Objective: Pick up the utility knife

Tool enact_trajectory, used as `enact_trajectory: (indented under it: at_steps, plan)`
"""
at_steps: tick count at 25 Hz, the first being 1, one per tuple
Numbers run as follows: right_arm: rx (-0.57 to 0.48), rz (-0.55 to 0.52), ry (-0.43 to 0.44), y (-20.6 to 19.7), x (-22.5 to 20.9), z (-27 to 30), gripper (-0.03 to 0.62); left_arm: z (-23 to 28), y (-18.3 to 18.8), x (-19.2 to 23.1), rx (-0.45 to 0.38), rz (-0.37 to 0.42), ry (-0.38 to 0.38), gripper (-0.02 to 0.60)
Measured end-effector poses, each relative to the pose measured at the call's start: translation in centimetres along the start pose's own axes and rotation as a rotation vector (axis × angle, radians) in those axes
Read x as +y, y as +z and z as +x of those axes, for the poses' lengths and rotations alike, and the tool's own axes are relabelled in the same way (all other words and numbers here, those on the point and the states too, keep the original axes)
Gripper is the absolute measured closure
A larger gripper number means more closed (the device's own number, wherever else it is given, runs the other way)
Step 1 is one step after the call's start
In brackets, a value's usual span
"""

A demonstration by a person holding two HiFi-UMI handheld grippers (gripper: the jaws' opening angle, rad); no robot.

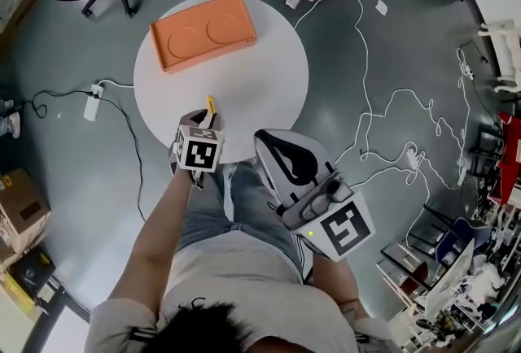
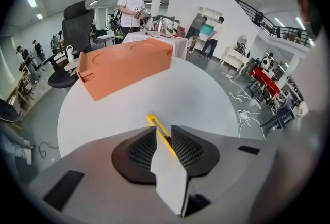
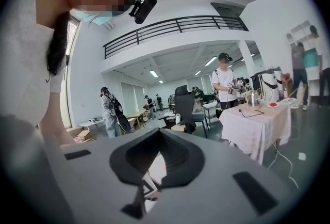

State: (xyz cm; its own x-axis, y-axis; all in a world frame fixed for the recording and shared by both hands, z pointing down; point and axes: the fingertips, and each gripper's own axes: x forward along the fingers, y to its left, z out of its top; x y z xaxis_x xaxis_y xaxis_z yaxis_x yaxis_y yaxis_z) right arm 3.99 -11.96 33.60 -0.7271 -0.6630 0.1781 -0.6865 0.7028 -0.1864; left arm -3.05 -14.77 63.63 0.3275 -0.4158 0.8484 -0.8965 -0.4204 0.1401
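– What lay at the far left?

– A white power strip (image 1: 91, 103) on the grey floor (image 1: 73, 172), just off the rim of the round white tabletop (image 1: 269, 75).

– And on the tabletop itself?

– A flat orange rectangular box (image 1: 202, 32) sat at the far-left part, one corner reaching nearly to the rim. The middle and right of the surface were bare.

– Where was the knife?

– The yellow utility knife (image 2: 157, 126) was clamped between the jaws of the left gripper (image 1: 205, 117), at the near edge of the tabletop. Its front end stuck out past the jaw tips toward the box, well apart from it. I could not tell whether it touched the surface.

– The other gripper?

– The right gripper (image 1: 286, 150) was off the tabletop, just past its near rim and over the person's lap, tilted upward toward the room. Its jaws were together with nothing between them.

– Farther right?

– Loose white cables (image 1: 366, 99) trailed across the floor beside the tabletop's right edge.
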Motion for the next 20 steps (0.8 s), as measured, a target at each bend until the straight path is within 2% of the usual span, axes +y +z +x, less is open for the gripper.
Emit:
enact_trajectory:
  at_steps: [4,9,14,18,20]
  plan:
    - [0.004,-0.002,0.011,-0.1,-0.1,-0.1,0.586,0.8,-1.0,0.0,0.035,0.004,0.022,0.489]
    - [0.011,-0.004,0.015,-0.2,-0.2,-0.4,0.586,0.9,-1.0,-0.1,0.036,0.000,0.039,0.488]
    - [0.014,-0.003,0.018,-0.4,-0.1,-0.3,0.586,1.6,-0.7,-0.6,0.082,0.035,0.046,0.488]
    - [0.015,0.000,0.013,-0.6,-0.1,-0.5,0.586,2.2,-0.7,-0.8,0.098,0.084,0.079,0.480]
    - [0.016,0.002,0.007,-0.6,-0.2,-0.6,0.586,2.4,-1.0,-0.8,0.103,0.068,0.074,0.480]
